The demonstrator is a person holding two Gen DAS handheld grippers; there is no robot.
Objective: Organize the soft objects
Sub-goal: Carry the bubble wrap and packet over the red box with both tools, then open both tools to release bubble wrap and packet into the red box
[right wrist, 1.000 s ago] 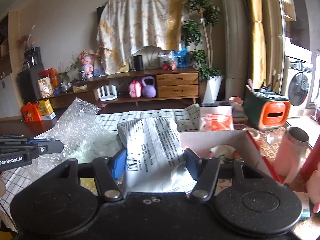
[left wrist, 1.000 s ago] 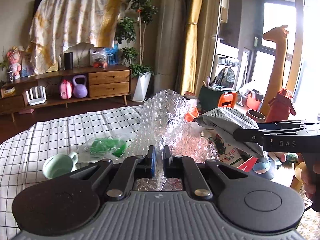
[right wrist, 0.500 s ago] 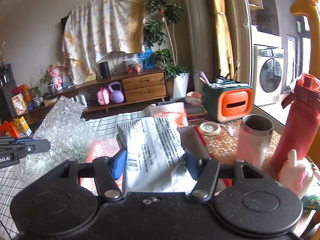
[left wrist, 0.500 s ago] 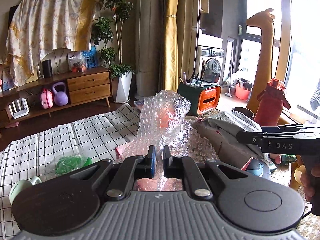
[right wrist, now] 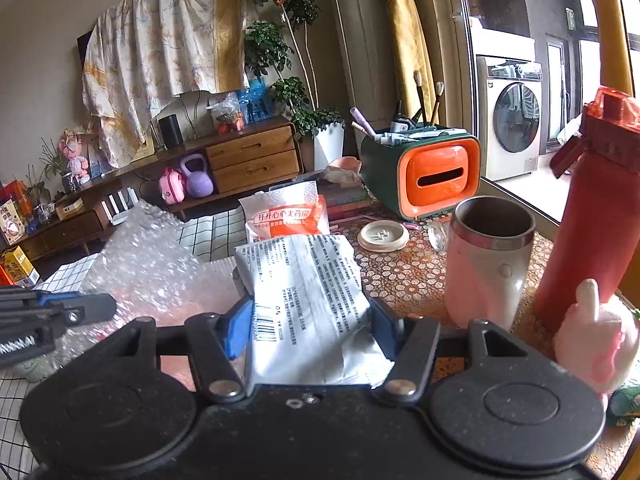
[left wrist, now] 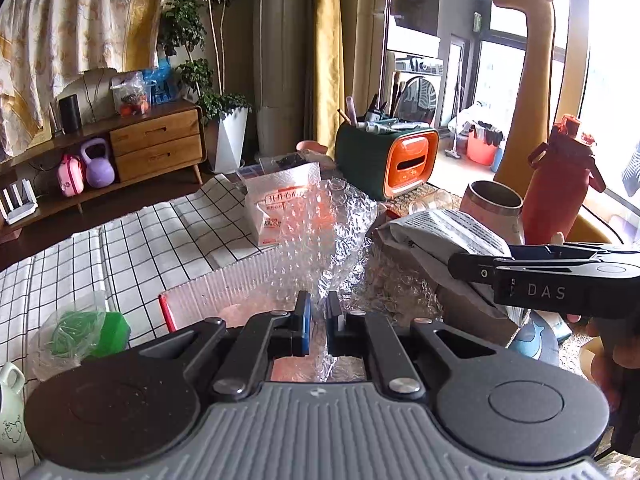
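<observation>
**Both soft items gripped and carried over the box; none yet set down**

In the left wrist view, lower centre, my left hand-held gripper (left wrist: 318, 314) is clamped tight on a sheet of bubble wrap (left wrist: 324, 232), which billows up toward the middle of the frame. Below and behind it lies the open pink box (left wrist: 224, 292), its corrugated wall and red edge showing at centre left. In the right wrist view, lower centre, my right hand-held gripper (right wrist: 310, 332) is closed on a grey mailer bag (right wrist: 304, 292), the blue pads pressing its two sides; the same bag appears at centre right of the left view.

I judge the task to be at mid-course: two soft things are in hand, neither is deposited. Left on the counter (right wrist: 404, 276) are a pharmacy pouch (right wrist: 286, 216) at upper centre, a green item in a clear bag (left wrist: 86, 334) at lower left of the left view, and a pink plush toy (right wrist: 596, 340) at lower right. Whether the box already holds anything I cannot tell.
</observation>
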